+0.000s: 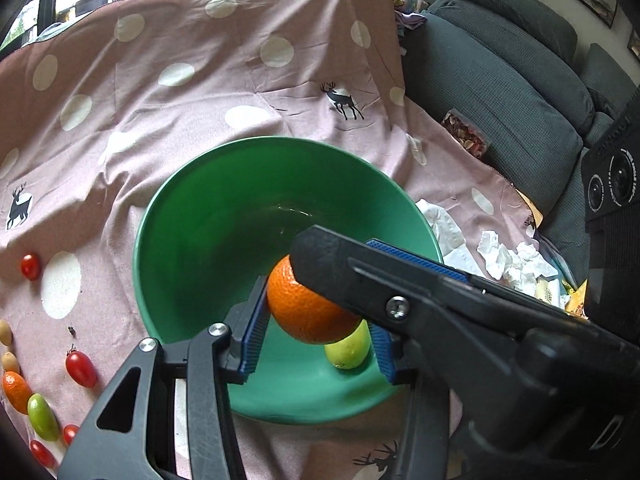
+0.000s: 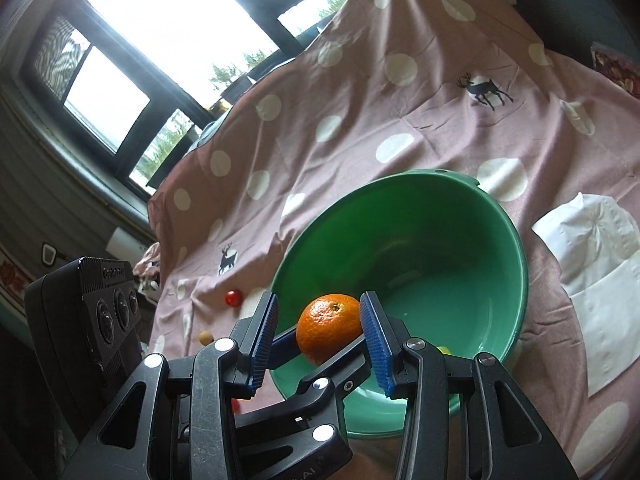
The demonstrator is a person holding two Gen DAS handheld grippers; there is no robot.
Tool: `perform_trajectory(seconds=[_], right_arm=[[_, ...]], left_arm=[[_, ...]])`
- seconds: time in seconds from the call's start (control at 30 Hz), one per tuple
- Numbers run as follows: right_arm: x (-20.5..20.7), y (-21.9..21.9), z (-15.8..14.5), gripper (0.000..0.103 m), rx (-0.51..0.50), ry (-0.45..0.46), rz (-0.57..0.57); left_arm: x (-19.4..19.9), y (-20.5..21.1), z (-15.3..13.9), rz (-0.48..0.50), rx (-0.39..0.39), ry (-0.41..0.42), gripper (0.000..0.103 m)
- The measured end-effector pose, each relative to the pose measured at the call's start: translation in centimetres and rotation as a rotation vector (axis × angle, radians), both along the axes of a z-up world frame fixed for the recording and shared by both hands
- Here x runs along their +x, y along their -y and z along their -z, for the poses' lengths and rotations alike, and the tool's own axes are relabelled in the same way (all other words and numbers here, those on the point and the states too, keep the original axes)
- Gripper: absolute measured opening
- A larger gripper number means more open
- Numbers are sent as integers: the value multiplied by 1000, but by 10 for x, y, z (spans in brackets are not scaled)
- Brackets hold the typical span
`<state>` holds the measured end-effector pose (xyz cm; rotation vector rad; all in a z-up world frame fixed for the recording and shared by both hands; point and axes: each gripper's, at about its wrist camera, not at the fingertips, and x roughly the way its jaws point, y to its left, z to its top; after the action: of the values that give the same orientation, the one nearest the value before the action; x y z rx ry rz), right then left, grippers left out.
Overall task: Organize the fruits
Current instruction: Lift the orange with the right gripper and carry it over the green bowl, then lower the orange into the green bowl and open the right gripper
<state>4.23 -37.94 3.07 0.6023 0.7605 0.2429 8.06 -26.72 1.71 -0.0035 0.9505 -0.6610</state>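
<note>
An orange [image 1: 308, 312] [image 2: 326, 328] hangs over the near side of a green bowl [image 1: 208, 220] [image 2: 440, 260] on a pink dotted cloth. My left gripper [image 1: 318, 312] is shut on it, its blue pads at the orange's sides. My right gripper [image 2: 320, 299] comes in from the right and also grips the orange. In the left wrist view, one black finger [image 1: 320, 264] of the right gripper lies across the top of the orange. A yellow-green fruit [image 1: 348, 350] lies in the bowl under the orange. Cherry tomatoes [image 1: 81, 368], a small orange fruit [image 1: 15, 390] and a green one [image 1: 42, 416] lie on the cloth to the left.
Crumpled white tissues [image 1: 504, 256] [image 2: 592, 280] lie on the cloth right of the bowl. A grey sofa [image 1: 500, 80] with a snack packet [image 1: 466, 132] borders the cloth on the right. A tomato [image 2: 233, 298] and a tan fruit [image 2: 205, 337] sit left of the bowl, windows behind.
</note>
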Motion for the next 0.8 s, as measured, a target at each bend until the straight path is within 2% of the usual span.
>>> perform_trajectory(seconds=[0.17, 0.27, 0.37, 0.4, 0.47, 0.63, 0.7, 0.8], right_arm=[[3, 3, 8, 46, -15, -55, 27], [4, 5, 10, 46, -54, -81, 63], [2, 8, 8, 47, -55, -64, 83], [1, 9, 6, 52, -43, -48, 86], [-2, 10, 2, 59, -42, -21, 95], [-3, 2, -9, 59, -89, 21, 112], [0, -6, -11, 64, -113, 30, 107], [1, -20, -16, 65, -143, 55, 84]], left_arm=[[1, 3, 11, 11, -8, -38, 46], [-2, 1, 9, 4, -17, -24, 44], [-3, -9, -1, 7, -78, -25, 46], [-4, -12, -5, 3, -83, -20, 46], [-7, -22, -12, -18, -82, 4, 47], [-16, -59, -24, -91, -76, 48, 53], [-19, -79, -30, -139, -79, 59, 55], [-26, -112, -38, -210, -81, 89, 59]])
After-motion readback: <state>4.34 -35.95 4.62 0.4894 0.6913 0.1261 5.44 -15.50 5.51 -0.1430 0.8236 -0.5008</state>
